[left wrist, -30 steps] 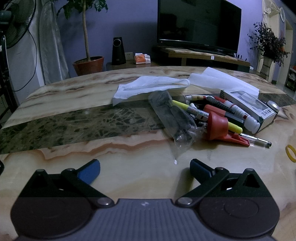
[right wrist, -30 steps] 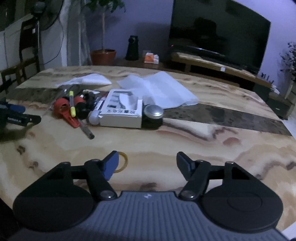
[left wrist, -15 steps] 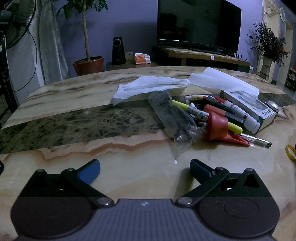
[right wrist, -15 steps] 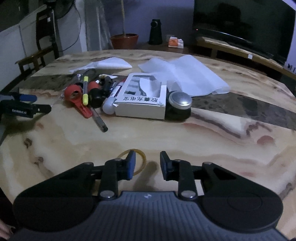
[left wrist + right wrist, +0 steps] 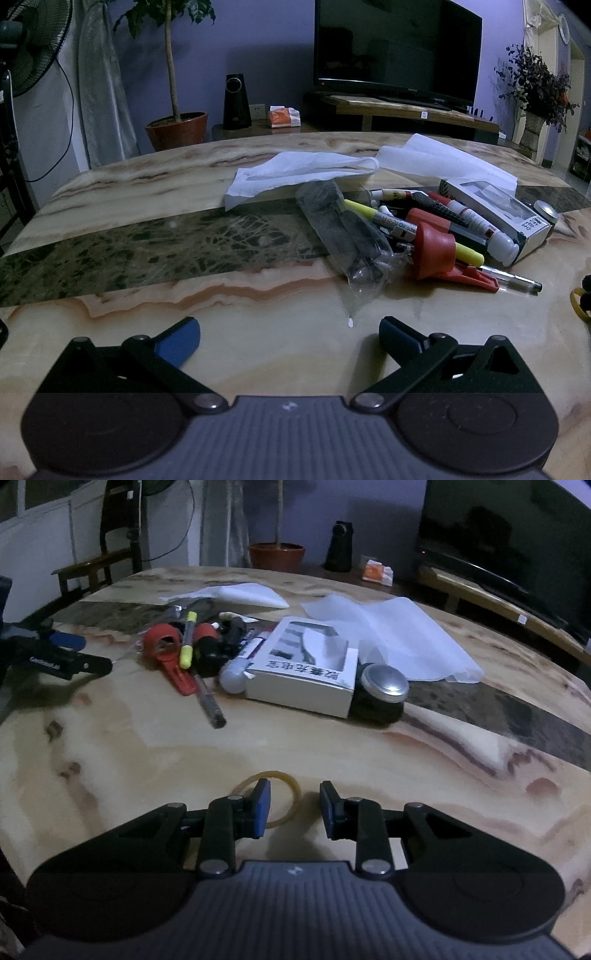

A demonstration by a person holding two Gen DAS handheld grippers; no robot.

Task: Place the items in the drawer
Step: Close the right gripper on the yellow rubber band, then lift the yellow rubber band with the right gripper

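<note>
A yellow rubber band (image 5: 291, 788) lies flat on the marble table (image 5: 332, 746). My right gripper (image 5: 294, 805) sits low over it, jaws narrowed but open, with the band's right arc between the blue pads and its left arc hidden behind the left pad (image 5: 263, 805). Further back lies a pile: a red tool (image 5: 166, 653), a yellow highlighter (image 5: 187, 642), a pen (image 5: 210, 701), a white box (image 5: 306, 675) and a round metal-capped item (image 5: 382, 692). My left gripper (image 5: 290, 328) rests wide open and empty, short of a clear bag (image 5: 347, 236). No drawer is in view.
A white tissue (image 5: 295, 173) and a translucent sheet (image 5: 388, 635) lie behind the pile. The left gripper (image 5: 66, 657) shows at the left of the right wrist view. A TV, a potted plant and a wooden chair stand beyond the table.
My right gripper has come forward and down over the rubber band, and its jaws have narrowed from wide open. The left gripper has not moved.
</note>
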